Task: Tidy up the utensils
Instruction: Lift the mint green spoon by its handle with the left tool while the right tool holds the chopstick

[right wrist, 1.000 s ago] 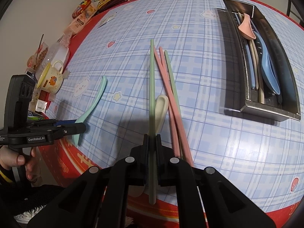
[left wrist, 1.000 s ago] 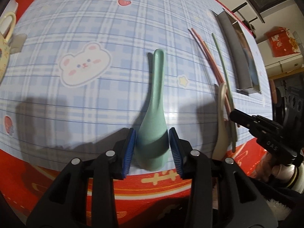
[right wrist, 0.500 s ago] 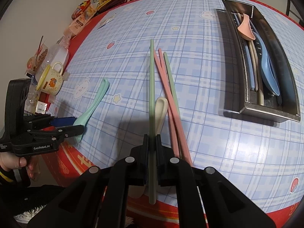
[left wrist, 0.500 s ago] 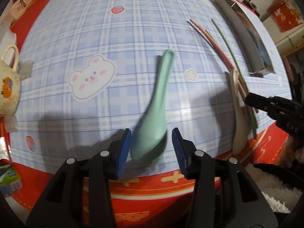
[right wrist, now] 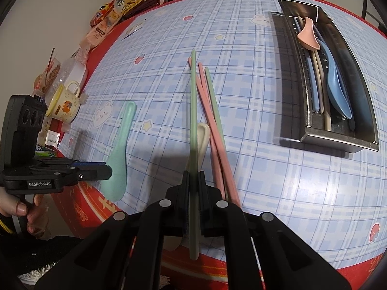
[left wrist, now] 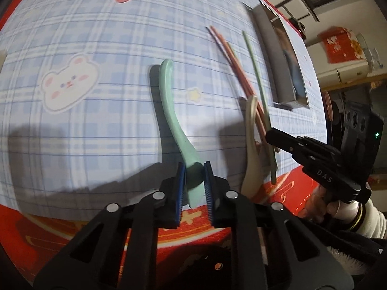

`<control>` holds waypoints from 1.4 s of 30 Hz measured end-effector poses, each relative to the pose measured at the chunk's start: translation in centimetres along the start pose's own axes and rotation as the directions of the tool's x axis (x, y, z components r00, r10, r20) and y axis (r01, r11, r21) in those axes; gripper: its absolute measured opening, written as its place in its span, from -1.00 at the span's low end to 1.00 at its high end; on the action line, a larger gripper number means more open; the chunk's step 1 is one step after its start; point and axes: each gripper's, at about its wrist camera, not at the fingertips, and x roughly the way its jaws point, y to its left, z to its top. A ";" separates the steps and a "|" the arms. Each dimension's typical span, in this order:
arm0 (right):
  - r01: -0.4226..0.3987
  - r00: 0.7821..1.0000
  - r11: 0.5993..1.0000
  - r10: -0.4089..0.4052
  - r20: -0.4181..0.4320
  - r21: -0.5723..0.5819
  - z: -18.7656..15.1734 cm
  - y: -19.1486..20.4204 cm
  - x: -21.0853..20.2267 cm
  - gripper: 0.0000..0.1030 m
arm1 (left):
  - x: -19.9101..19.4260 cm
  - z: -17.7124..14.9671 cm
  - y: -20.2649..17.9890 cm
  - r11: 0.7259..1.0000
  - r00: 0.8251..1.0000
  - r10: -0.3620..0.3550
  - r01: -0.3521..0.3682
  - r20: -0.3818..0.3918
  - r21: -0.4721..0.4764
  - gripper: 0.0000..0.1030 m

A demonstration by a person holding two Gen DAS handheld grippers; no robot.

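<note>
My left gripper [left wrist: 194,169] is shut on the bowl of a mint green spoon [left wrist: 173,111] at the near table edge; it also shows in the right wrist view [right wrist: 119,149]. My right gripper [right wrist: 193,176] is shut on a green chopstick [right wrist: 193,111], which points away over the table. Beside it lie two pink chopsticks [right wrist: 212,130], another green chopstick [right wrist: 214,101] and a cream spoon [right wrist: 202,135]. The metal utensil tray [right wrist: 338,142] at the far right holds a pink spoon [right wrist: 308,36], a blue spoon [right wrist: 336,84] and chopsticks.
A yellow mug [right wrist: 64,102] and snack packets [right wrist: 104,26] stand along the left table edge. The blue plaid cloth [right wrist: 266,145] covers the table, with a red border at the near edge. The tray shows in the left wrist view [left wrist: 280,67].
My left gripper has closed on the mint green spoon's bowl, and the spoon has turned slightly. My right gripper keeps its hold on the green chopstick with little movement.
</note>
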 end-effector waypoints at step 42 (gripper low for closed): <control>0.016 1.000 0.999 -0.016 -0.005 0.032 -0.5 -0.9 -0.2 -0.86 | 3.5 2.2 -3.2 0.994 1.000 0.011 -0.011 -0.002 0.113 -0.43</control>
